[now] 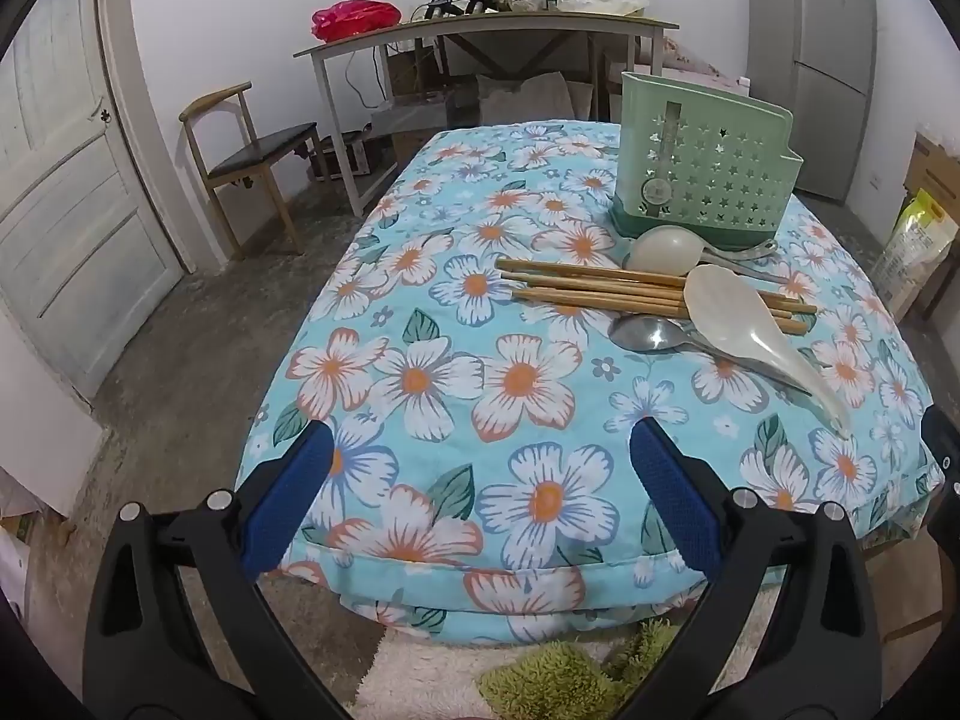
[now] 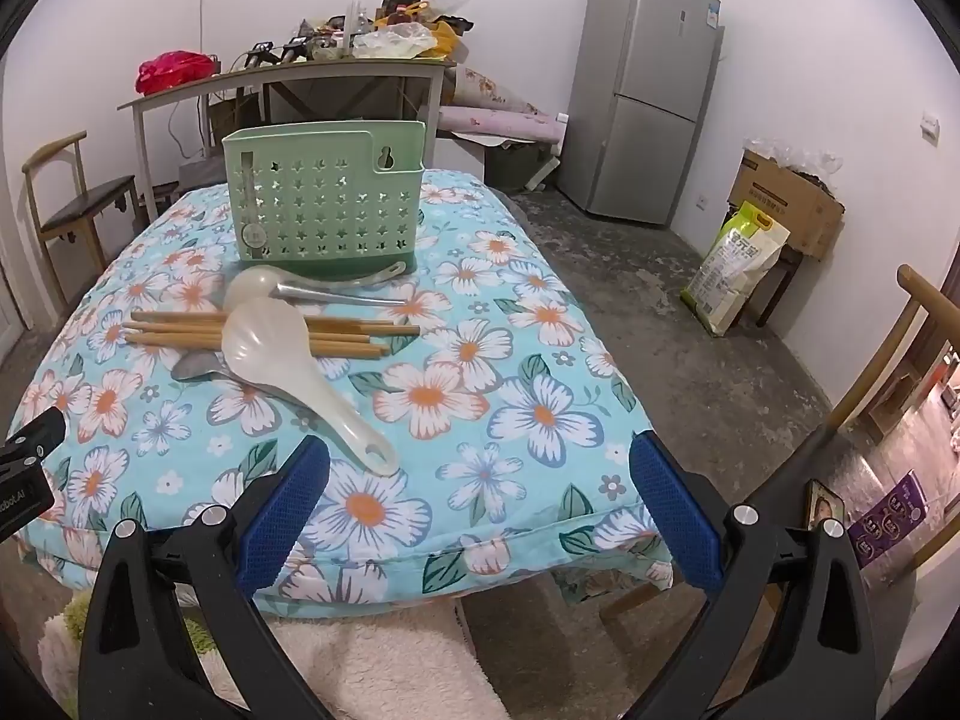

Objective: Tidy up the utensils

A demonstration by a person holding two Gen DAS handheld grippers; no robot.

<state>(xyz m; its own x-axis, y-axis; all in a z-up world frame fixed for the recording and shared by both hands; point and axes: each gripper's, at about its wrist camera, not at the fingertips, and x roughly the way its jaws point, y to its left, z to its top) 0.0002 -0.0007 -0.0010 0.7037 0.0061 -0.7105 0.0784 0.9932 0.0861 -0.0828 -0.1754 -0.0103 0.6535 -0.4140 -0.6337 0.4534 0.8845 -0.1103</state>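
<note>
Over the floral tablecloth (image 2: 510, 420), I hold both grippers, left gripper (image 1: 480, 483) and right gripper (image 2: 480, 495), spread and empty, nothing sorted yet; chopsticks (image 2: 270, 330) and spoons lie before the green caddy (image 2: 324, 210), the rice paddle (image 2: 288, 360) likely first.

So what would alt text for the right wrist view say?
A pile of utensils, wooden chopsticks, white rice paddle and spoons, lies before an empty-looking green holder on a floral tablecloth. The open right gripper hangs at the near edge.
</note>
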